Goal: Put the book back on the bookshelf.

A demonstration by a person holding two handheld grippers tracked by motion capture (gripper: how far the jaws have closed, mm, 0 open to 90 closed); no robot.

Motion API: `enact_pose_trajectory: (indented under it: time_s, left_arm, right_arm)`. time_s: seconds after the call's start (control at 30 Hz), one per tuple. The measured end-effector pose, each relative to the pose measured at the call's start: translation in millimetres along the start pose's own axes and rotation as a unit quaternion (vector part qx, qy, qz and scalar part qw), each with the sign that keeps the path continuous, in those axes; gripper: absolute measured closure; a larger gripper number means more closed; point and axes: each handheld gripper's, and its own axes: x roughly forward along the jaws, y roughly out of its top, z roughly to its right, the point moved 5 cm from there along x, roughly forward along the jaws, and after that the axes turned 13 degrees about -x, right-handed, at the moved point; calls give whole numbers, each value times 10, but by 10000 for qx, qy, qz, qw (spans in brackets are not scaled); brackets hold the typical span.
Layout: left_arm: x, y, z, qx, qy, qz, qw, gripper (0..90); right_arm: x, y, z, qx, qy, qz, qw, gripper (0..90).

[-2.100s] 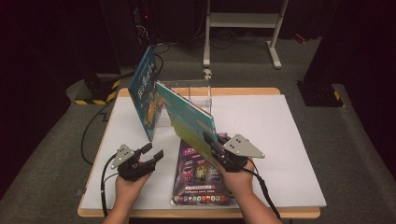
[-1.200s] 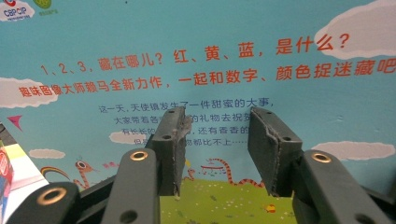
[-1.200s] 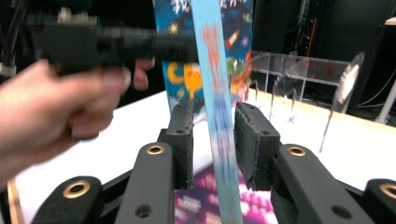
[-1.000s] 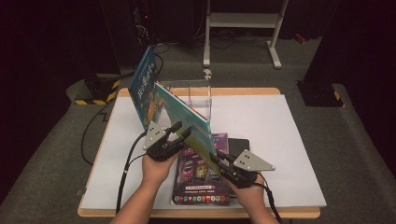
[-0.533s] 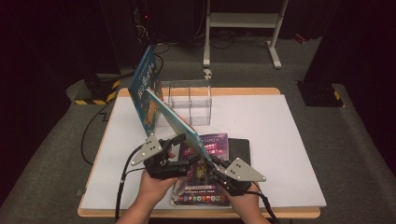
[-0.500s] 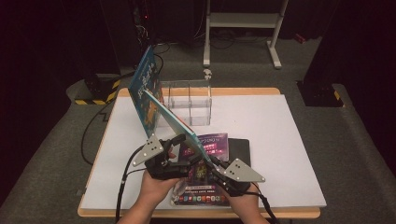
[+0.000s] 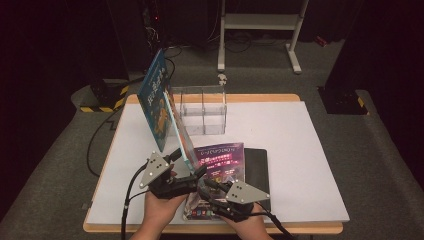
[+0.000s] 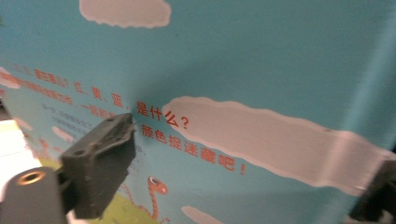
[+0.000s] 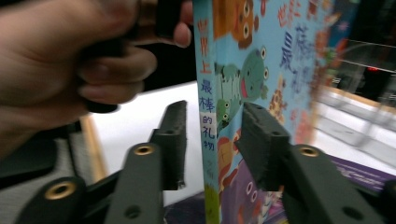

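A teal picture book (image 7: 184, 140) stands steeply tilted over the near middle of the white table (image 7: 305, 150). My left gripper (image 7: 187, 164) is at its lower left. In the left gripper view its back cover (image 8: 261, 70) faces that gripper (image 8: 243, 163), whose jaws stand wide and have just closed slightly, pinching nothing. My right gripper (image 7: 206, 184) is below the book's near corner. In the right gripper view the book's spine (image 9: 205, 116) runs between that gripper's (image 9: 217, 135) pads (image 9: 173, 140), which have just been opening, and a gap shows on the left side.
A blue book (image 7: 154, 105) stands at the back left against a clear acrylic organizer (image 7: 200, 107). A purple book (image 7: 222, 160) lies flat beside a black slab (image 7: 257, 170) under the grippers. The person's hand (image 9: 70, 60) is close to the right gripper.
The teal book has swung from a low lean to nearly upright. The left gripper came right to the book and the right gripper shifted left. The right jaws have parted off the spine.
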Motion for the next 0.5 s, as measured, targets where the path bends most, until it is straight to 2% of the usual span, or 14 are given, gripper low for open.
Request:
enact_pose_trajectory:
  time_s: [0.1,0.13,0.2,0.23,0.27,0.33,0.4,0.47,0.5]
  left_arm:
    - [-72,-23,-13,113,40,-61,9999,249]
    - [-98,-25,-22,138,65,-60,9999,295]
    - [-157,-30,-48,185,117,-94,9997,320]
    - [-187,-32,-63,189,125,-116,9997,377]
    - [-222,-33,-80,179,152,-116,9997,377]
    - [-297,-34,-124,241,244,-100,9994,470]
    - [-374,-28,-177,247,320,-49,9992,499]
    - [-466,-5,-245,250,502,60,9984,566]
    - [-519,10,-290,292,663,154,9973,614]
  right_arm:
    - [-126,-12,-16,-6,71,71,9999,548]
    - [-218,-38,11,-24,-47,56,10000,544]
    - [-263,-58,39,-8,-128,50,9999,541]
    - [-343,-110,117,126,-298,68,9995,531]
    - [-343,-110,117,126,-298,68,9995,531]
    - [-424,-198,241,383,-461,43,9982,528]
    - [-439,-219,270,423,-510,34,9978,527]
    - [-458,-248,304,531,-531,36,9972,525]
    - [-455,-258,314,554,-541,21,9970,525]
